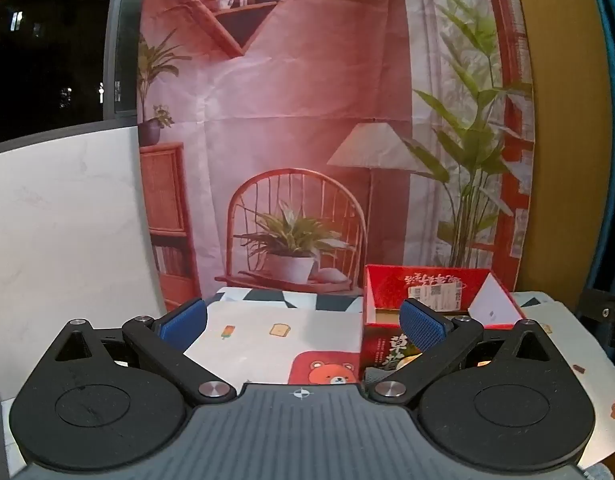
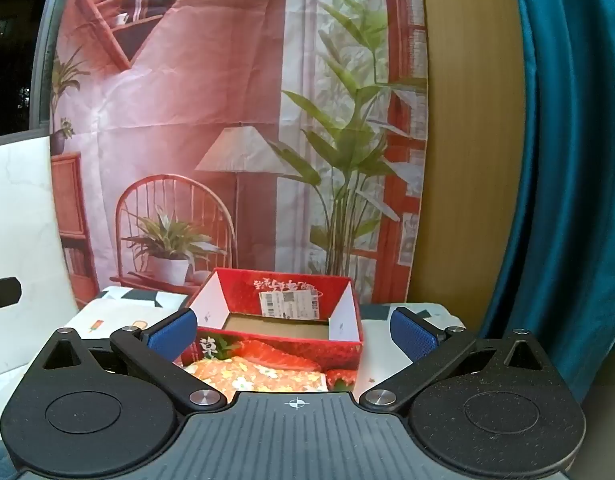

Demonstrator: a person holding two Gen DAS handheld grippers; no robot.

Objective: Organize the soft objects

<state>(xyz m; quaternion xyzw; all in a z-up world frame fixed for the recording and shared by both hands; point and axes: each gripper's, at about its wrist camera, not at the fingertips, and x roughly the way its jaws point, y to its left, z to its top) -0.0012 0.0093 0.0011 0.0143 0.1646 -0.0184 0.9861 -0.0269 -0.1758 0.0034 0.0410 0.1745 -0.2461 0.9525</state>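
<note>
On the bench, covered with a white cloth printed with small pictures, stands an open red box, and it looks empty inside: only its brown bottom shows. Just in front of the box, on its near side, lies an orange soft piece with a flower print; if it touches the box wall I cannot tell. To the left of the box, in the left wrist view, lies a red soft piece with a bear picture, flat on the cloth and near the box.

I judge that the task is at its very beginning: no soft thing is in the box yet, and nothing is grasped. The next move probably calls for lowering one gripper over the nearest piece, pinching a fold of it, and lifting it over the box wall.

Both grippers hover above the near edge of the bench and point a little downward toward the box. The left gripper has its jaws wide apart, with nothing between them. The right gripper is equally wide and empty, with the box seen between its blue pads.
</note>
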